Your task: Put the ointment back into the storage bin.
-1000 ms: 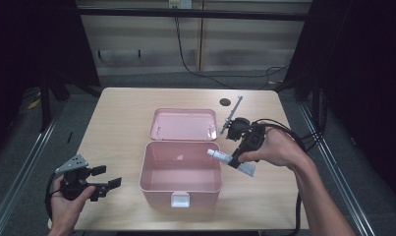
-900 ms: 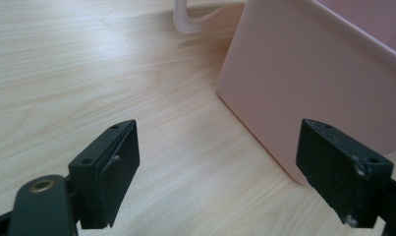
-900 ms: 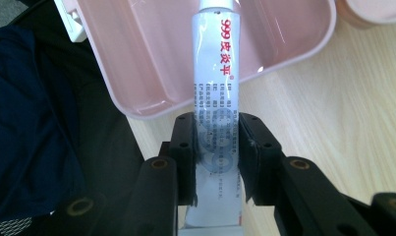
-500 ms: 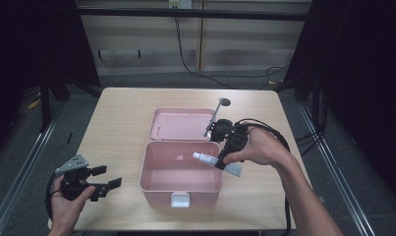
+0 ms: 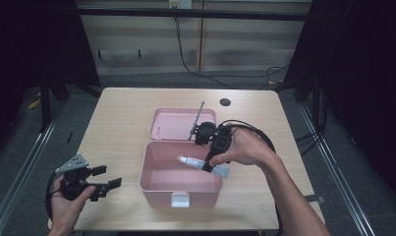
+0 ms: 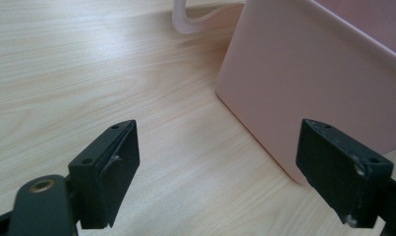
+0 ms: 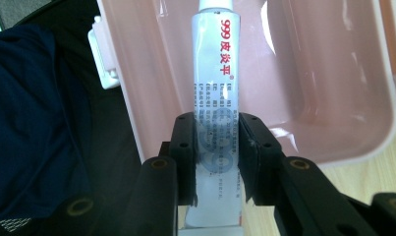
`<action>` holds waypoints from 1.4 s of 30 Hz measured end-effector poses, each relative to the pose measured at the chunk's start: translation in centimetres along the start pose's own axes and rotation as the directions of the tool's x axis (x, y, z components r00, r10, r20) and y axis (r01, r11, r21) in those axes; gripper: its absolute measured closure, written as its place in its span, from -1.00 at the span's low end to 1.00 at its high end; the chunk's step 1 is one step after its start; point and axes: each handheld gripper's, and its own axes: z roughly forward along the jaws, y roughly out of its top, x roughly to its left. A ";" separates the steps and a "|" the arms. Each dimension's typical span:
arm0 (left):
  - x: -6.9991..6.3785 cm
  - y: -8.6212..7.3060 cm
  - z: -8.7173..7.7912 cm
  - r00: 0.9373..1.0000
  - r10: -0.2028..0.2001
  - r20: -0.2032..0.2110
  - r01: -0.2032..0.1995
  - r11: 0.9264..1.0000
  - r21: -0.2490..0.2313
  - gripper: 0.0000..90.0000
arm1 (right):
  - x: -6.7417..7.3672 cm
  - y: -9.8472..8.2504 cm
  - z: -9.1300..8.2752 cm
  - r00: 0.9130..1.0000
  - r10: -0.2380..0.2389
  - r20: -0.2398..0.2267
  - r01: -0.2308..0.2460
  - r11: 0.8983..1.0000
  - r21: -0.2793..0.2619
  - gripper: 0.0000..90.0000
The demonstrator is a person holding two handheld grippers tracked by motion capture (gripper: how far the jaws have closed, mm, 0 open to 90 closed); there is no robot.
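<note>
The right gripper, clamped low on the ointment tube above the open pink box, could squeeze or drop it askew, while the left gripper gapes empty beside the box.

High view above table; both gripper views close on pink box

The tube bears red print reading "999皮炎平".

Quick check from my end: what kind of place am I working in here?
Likely a lab or recording rig, not a home: a bare wooden table ringed by black curtains, loose cables on the floor behind, and handheld tongs wired up.
</note>
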 end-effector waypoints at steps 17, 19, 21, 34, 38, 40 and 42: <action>0.0 0.0 0.0 1.000 -0.002 0.001 0.002 1.000 -0.004 -0.63 | 0.6 3.0 2.9 0.997 -0.060 -0.042 0.062 0.997 0.040 0.57; 0.0 0.0 0.0 1.000 -0.003 0.003 0.003 1.000 -0.003 -0.63 | 0.6 3.3 3.3 0.997 -0.067 -0.046 0.069 0.997 0.035 0.57; 0.0 0.0 0.0 1.000 -0.002 0.003 0.002 1.000 -0.002 -0.63 | 0.7 3.6 3.8 0.995 -0.076 -0.060 0.079 0.996 0.037 0.57; 0.0 0.0 0.0 1.000 -0.001 0.002 0.001 1.000 -0.002 -0.63 | 0.9 4.5 6.0 0.992 -0.089 -0.092 0.094 0.994 0.057 0.57; 0.0 0.0 0.0 1.000 -0.001 0.001 0.001 1.000 -0.003 -0.63 | 0.9 4.6 6.6 0.991 -0.091 -0.096 0.098 0.993 0.070 0.57; 0.0 0.0 0.0 1.000 -0.001 0.001 0.001 1.000 -0.002 -0.63 | 0.9 4.6 6.9 0.991 -0.090 -0.099 0.097 0.993 0.067 0.57; 0.0 0.0 0.0 1.000 -0.002 0.002 0.002 1.000 -0.002 -0.63 | 1.0 4.7 7.1 0.990 -0.091 -0.104 0.099 0.992 0.074 0.57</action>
